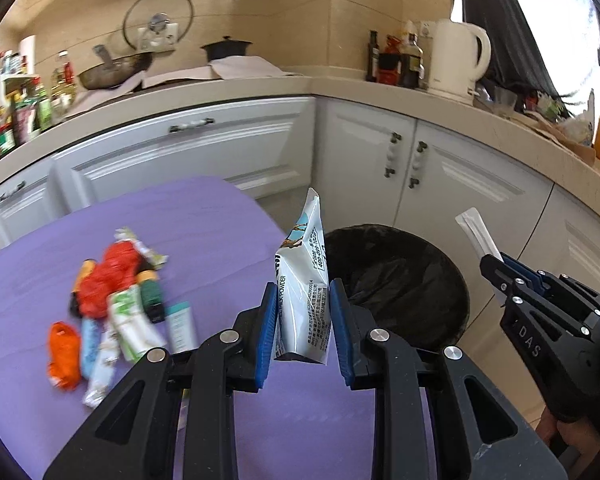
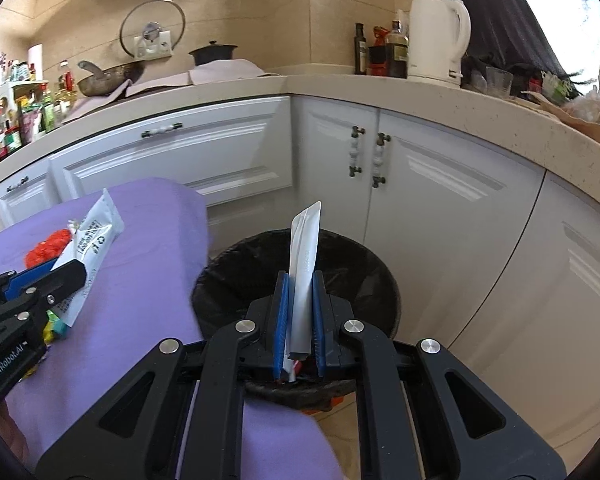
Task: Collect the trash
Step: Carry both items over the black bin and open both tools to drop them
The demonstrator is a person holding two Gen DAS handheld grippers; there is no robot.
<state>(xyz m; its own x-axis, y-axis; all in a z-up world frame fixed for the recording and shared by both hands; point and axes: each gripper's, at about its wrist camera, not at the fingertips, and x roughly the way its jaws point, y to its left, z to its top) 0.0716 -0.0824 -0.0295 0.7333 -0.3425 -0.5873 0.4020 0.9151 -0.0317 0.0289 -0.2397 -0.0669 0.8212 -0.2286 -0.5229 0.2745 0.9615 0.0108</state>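
My left gripper (image 1: 303, 320) is shut on a white milk powder packet (image 1: 303, 280) and holds it upright above the purple table's right edge, beside the black-lined trash bin (image 1: 404, 276). My right gripper (image 2: 300, 312) is shut on a slim silver sachet (image 2: 305, 256) and holds it upright over the bin (image 2: 252, 276). The right gripper also shows in the left wrist view (image 1: 500, 276), to the right of the bin. The left gripper with its packet (image 2: 88, 248) shows in the right wrist view at the left.
A pile of wrappers (image 1: 112, 304) lies on the purple table (image 1: 220, 232), with an orange one (image 1: 63, 354) at the left. White cabinets (image 1: 460, 184) stand behind the bin. The counter carries a kettle (image 1: 456, 60), bottles and a pan (image 1: 112, 72).
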